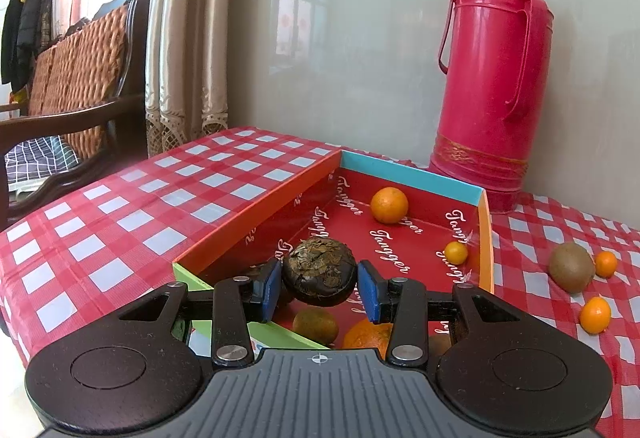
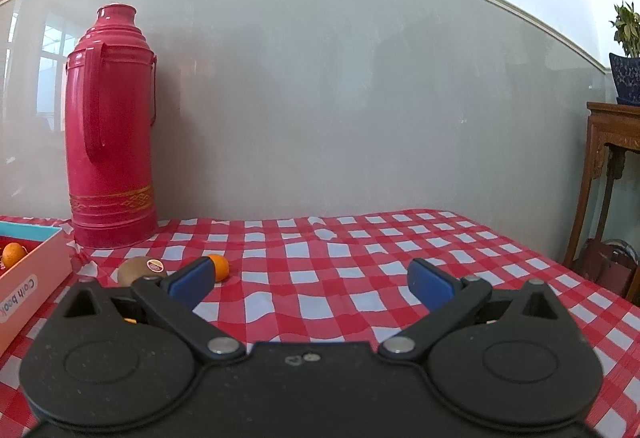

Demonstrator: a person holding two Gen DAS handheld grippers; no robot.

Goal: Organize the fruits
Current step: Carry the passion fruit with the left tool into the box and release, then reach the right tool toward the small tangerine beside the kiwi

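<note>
My left gripper is shut on a dark, scaly round fruit, which it holds above the near end of a red-lined box. Inside the box lie an orange, a small kumquat, a kiwi and another orange below the fingers. On the checked cloth to the right of the box are a kiwi and two small oranges. My right gripper stands open over bare cloth with nothing between its fingers; the kiwi and a small orange lie to its left.
A tall pink thermos stands against the wall behind the box's right corner. The box's outer wall sits at the left edge of the right wrist view. A wooden chair is left of the table, a side table to its right.
</note>
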